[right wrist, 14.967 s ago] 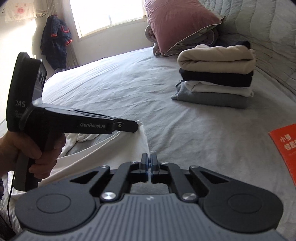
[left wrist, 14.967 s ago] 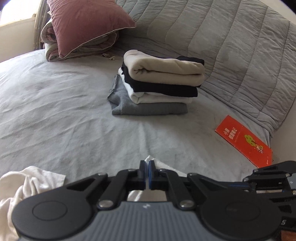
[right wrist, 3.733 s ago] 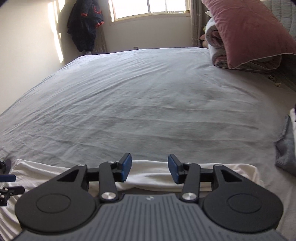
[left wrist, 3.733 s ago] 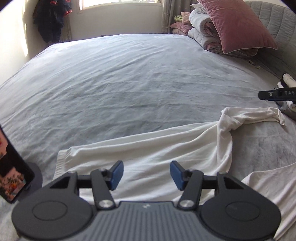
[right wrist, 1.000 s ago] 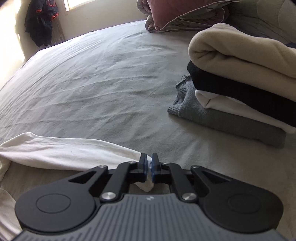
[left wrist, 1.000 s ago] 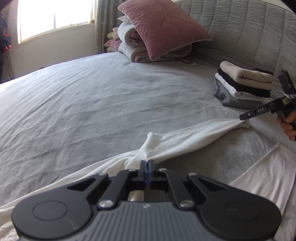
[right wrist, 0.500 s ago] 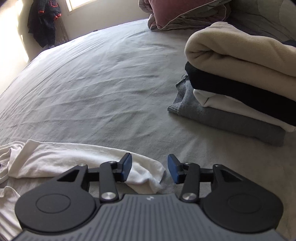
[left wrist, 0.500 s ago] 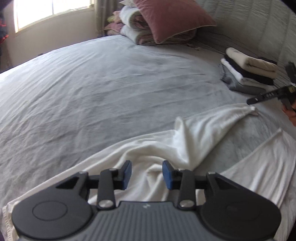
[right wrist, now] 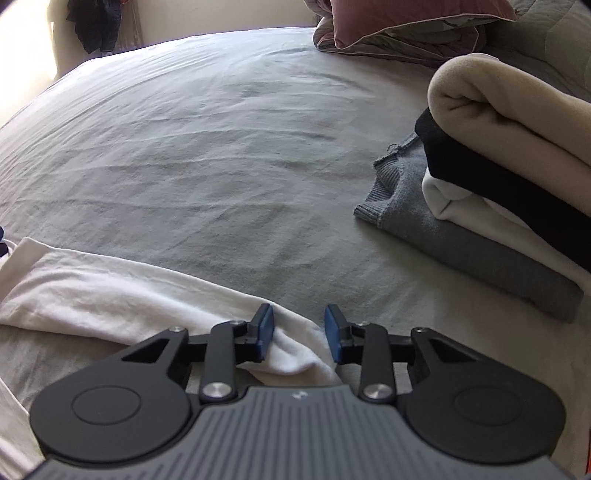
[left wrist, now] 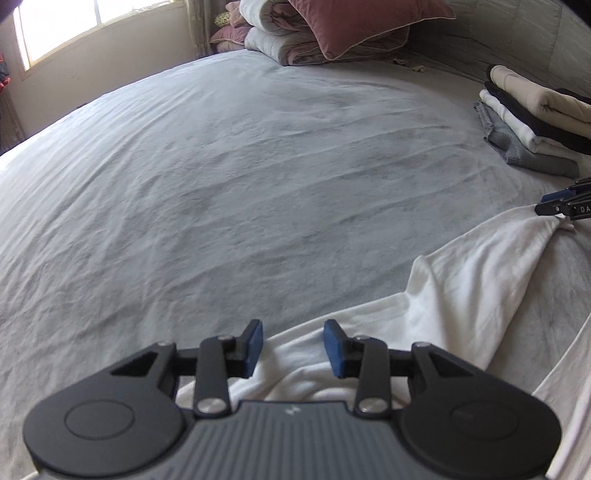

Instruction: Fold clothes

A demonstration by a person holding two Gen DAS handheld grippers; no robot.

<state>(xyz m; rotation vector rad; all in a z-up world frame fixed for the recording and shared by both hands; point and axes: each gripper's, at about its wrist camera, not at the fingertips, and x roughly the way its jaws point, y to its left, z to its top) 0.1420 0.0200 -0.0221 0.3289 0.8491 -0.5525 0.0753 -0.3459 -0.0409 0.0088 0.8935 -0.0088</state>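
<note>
A white garment (left wrist: pixel 472 280) lies spread on the grey bed sheet (left wrist: pixel 258 177), its far edge running from lower middle to the right. My left gripper (left wrist: pixel 293 349) is open, its blue pads either side of the garment's edge, holding nothing. The right gripper's tip shows at the far right of the left wrist view (left wrist: pixel 565 206), at the garment's corner. In the right wrist view my right gripper (right wrist: pixel 299 339) is open over a folded corner of the white garment (right wrist: pixel 122 291).
A stack of folded clothes, beige on top, then black, white and grey (right wrist: pixel 498 184), sits at the right, also in the left wrist view (left wrist: pixel 535 122). A pink pillow on folded quilts (left wrist: pixel 351 29) lies by the padded headboard. A window (left wrist: pixel 74 26) is at the far left.
Both grippers were shut on the white garment a second ago and have opened, letting it drop onto the sheet. The left gripper has drawn nearer the garment's edge.
</note>
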